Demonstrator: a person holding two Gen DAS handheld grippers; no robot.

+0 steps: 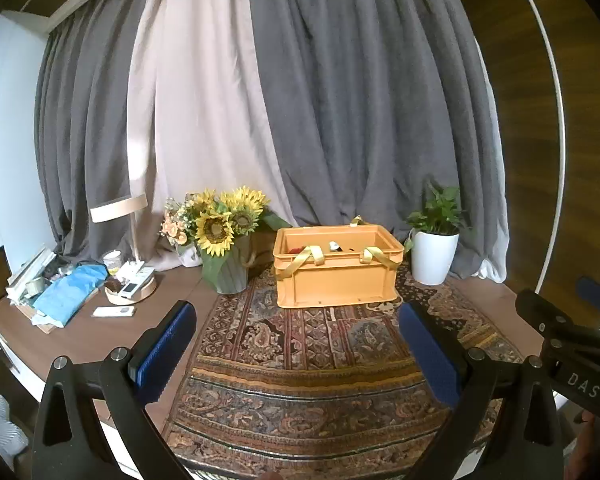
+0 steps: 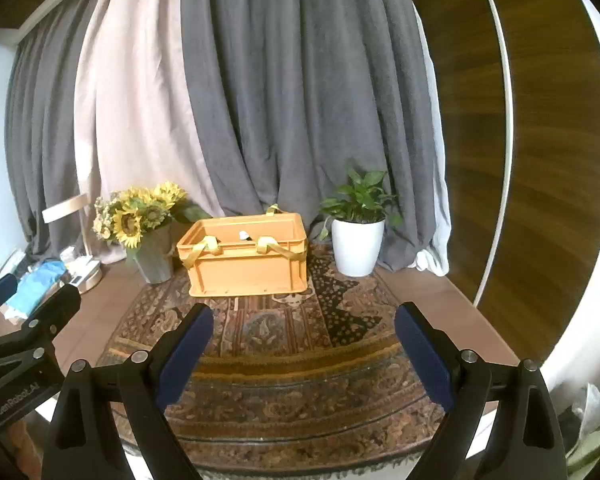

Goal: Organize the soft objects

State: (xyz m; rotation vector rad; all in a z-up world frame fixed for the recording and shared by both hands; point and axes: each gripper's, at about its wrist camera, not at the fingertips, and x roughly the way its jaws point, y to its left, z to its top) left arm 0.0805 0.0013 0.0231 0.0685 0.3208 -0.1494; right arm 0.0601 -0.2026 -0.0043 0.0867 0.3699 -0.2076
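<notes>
Noted left gripper and right gripper side by side, jaws spread wide, nothing between the blue pads. Found orange crate at 12 o'clock on patterned rug, yellow straps over its rim. Saw sunflowers at 10 o'clock, potted plant at 2.

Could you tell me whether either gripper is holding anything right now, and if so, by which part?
Nothing is held. The left gripper and the right gripper both stand open over the patterned rug, short of the orange crate.
</notes>
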